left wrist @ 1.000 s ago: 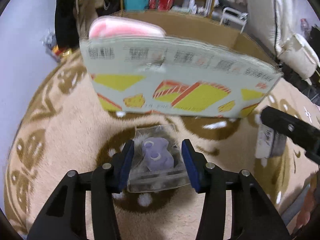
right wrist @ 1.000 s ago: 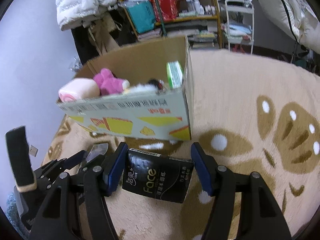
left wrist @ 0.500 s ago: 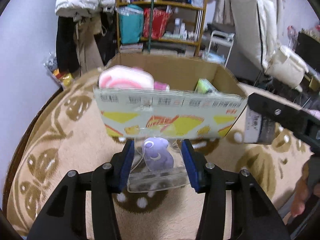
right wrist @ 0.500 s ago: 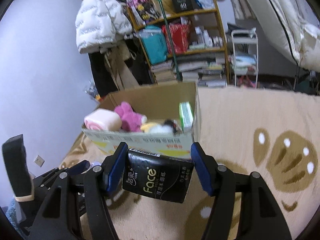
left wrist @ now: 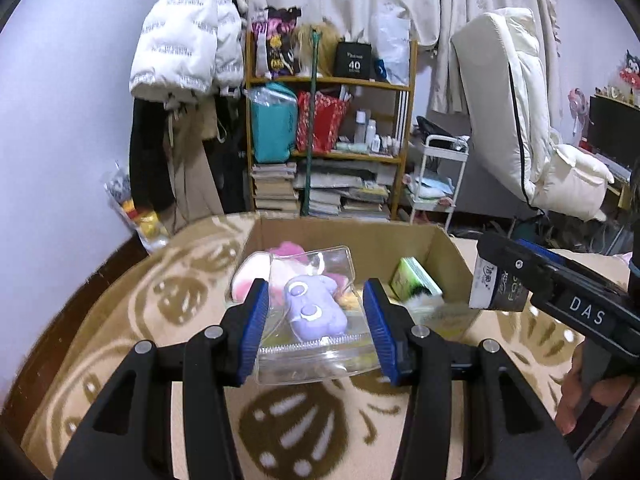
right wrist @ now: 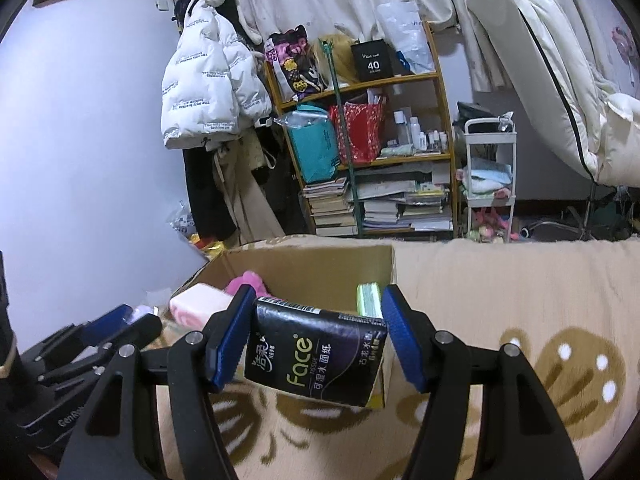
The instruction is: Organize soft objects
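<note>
My left gripper is shut on a clear zip bag with a purple plush toy inside, held above the near edge of the open cardboard box. My right gripper is shut on a black tissue pack, held above the box's near wall. The right gripper also shows at the right of the left wrist view, beside the box. In the box lie a pink-and-white roll, a pink plush and a green tissue pack.
The box stands on a beige carpet with brown patterns. Behind it are a cluttered wooden shelf with stacked books, hanging coats, a white cart and a white chair.
Both grippers have risen from carpet level in front of the box to above its near edge, each keeping its object. The box's inside now shows.
</note>
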Demonstrator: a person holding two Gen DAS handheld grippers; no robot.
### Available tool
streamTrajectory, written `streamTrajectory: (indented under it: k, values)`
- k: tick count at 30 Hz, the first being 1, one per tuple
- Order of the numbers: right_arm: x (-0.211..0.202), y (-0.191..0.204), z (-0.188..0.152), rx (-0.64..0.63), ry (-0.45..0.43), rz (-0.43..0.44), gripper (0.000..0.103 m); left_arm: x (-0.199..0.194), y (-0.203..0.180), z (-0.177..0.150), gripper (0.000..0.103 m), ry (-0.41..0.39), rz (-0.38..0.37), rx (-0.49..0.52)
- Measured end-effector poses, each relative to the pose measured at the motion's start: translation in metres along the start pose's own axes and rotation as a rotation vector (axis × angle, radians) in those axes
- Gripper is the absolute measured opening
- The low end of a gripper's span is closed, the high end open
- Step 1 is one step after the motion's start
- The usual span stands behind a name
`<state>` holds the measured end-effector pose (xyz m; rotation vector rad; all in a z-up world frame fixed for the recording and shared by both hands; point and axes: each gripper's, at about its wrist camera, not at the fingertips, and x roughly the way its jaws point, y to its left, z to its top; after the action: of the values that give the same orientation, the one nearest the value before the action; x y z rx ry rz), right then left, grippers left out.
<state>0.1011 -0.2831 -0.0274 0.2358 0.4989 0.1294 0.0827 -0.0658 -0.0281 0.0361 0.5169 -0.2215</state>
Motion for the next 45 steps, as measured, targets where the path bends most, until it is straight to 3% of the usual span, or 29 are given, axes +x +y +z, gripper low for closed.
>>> streamTrajectory:
  k: [10,27,29,32,35,45]
  values:
    - [0.016,0.003,0.027,-0.083,-0.077,-0.021,0.068,0.024,-0.011,0.022,0.048,-0.039,0.008,0.068]
    - [0.066,-0.02,0.013,0.019,0.061,0.068,0.069,0.072,-0.028,0.028,0.049,0.012,0.018,0.122]
    - [0.069,-0.024,0.011,0.046,0.075,0.085,0.069,0.071,-0.026,0.025,0.057,0.009,0.025,0.122]
    - [0.069,-0.025,0.01,0.06,0.073,0.098,0.07,0.068,-0.023,0.025,0.061,0.013,0.025,0.1]
    - [0.069,-0.023,0.012,0.038,0.082,0.1,0.081,0.062,-0.016,0.026,0.061,0.03,0.019,0.071]
    - [0.033,-0.013,0.014,-0.004,0.021,0.043,0.092,0.011,-0.001,0.03,0.079,-0.016,0.037,0.039]
